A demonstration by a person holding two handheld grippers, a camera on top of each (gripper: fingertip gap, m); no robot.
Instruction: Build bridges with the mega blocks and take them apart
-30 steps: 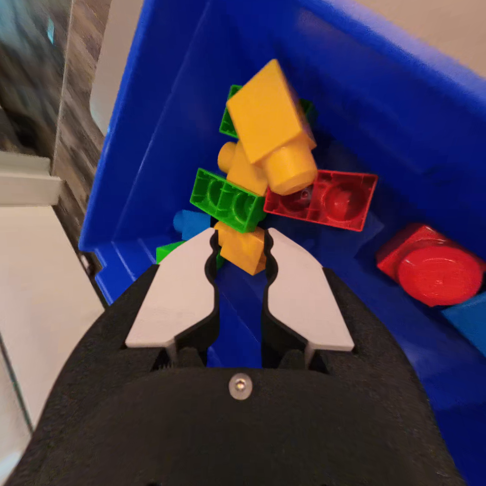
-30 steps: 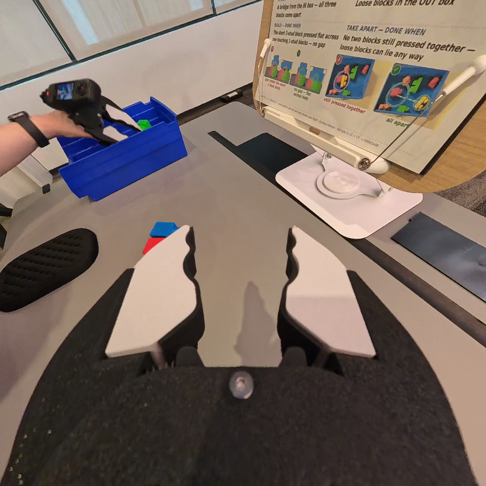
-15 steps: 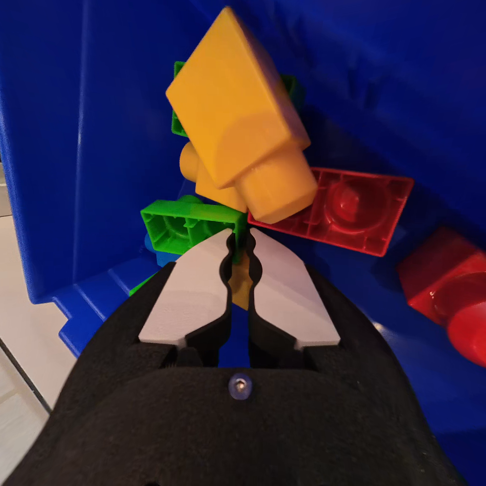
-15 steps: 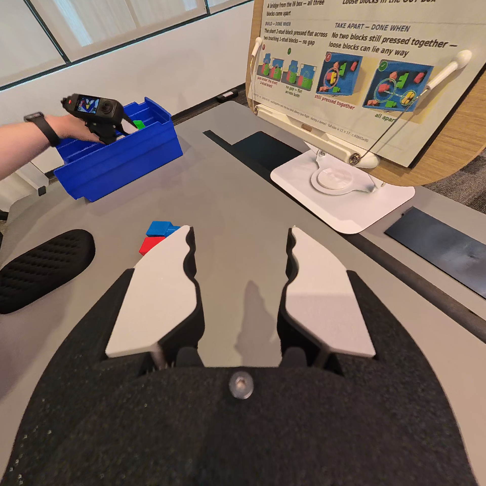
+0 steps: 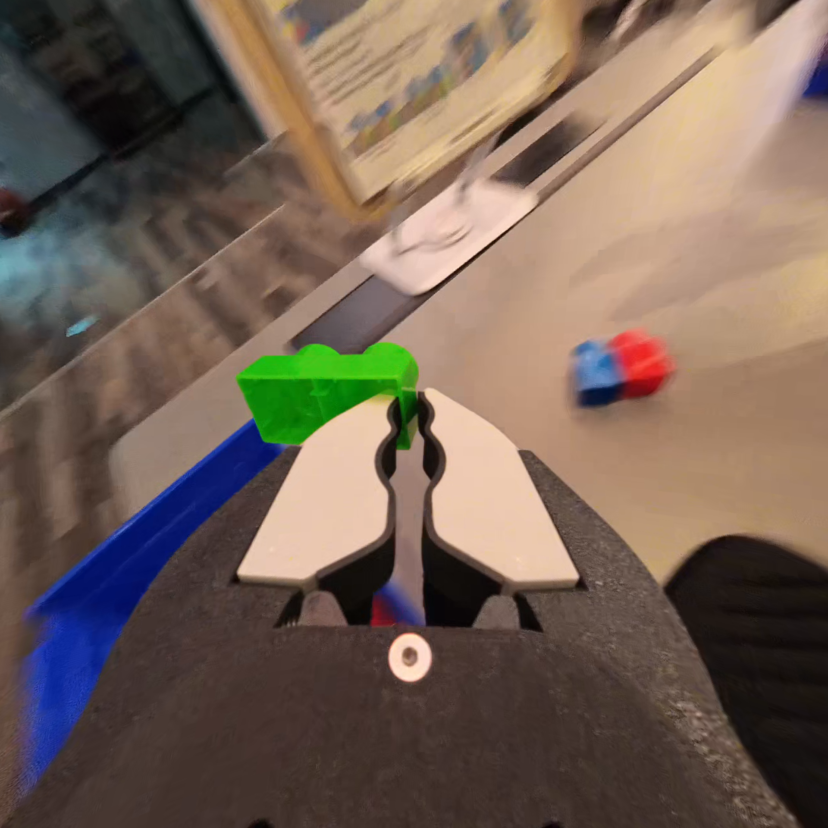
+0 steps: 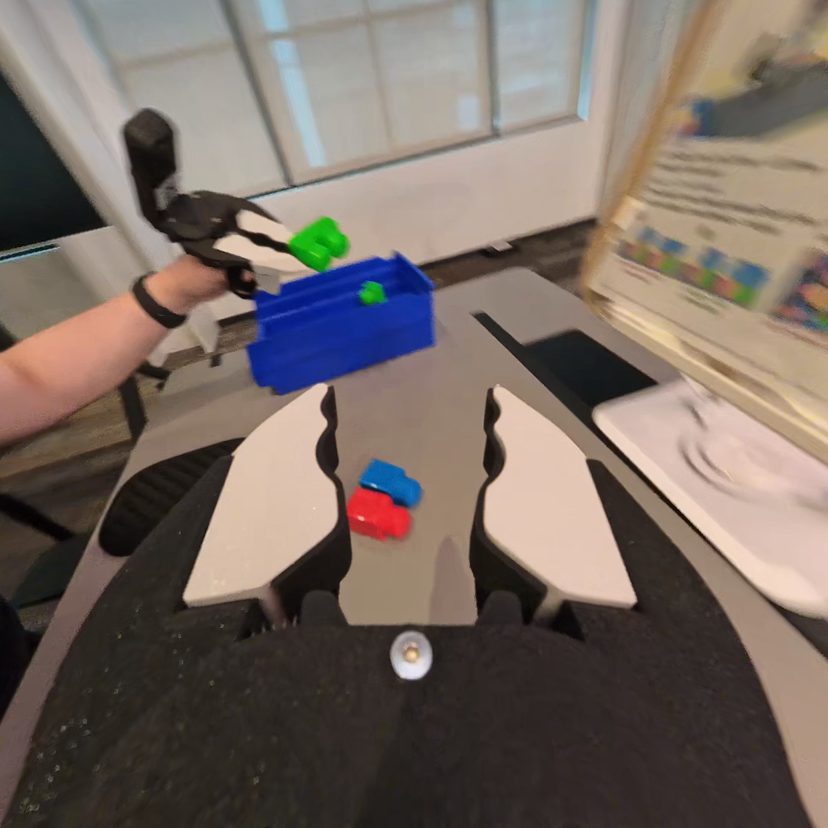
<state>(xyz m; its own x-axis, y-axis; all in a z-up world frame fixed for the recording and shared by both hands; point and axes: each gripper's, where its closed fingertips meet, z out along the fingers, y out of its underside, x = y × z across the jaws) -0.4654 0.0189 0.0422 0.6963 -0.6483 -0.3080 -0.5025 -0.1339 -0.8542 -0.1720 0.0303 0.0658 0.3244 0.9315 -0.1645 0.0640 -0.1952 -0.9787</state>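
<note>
A: Left tongs [image 5: 407,405]?
B: Clenched on one end of a green block [image 5: 313,394], two studs up. It's in the air above the blue bin [image 6: 340,331], touching nothing else.
A: Bin contents?
B: Another green block [image 6: 372,293] shows inside. The rest is hidden by the wall.
A: Right tongs [image 6: 410,403]?
B: Released, fingers wide apart, nothing between them. They hang over the grey table [image 6: 448,358].
A: Other blocks?
B: Blue block [image 6: 390,481] and red block [image 6: 378,515] on the table, side by side and touching, well apart from the bin. In the right wrist view they sit in the gap between the fingers.
A: Background?
B: Instruction board [image 6: 726,251] on a white stand [image 6: 717,484], to the right. Blurred.
</note>
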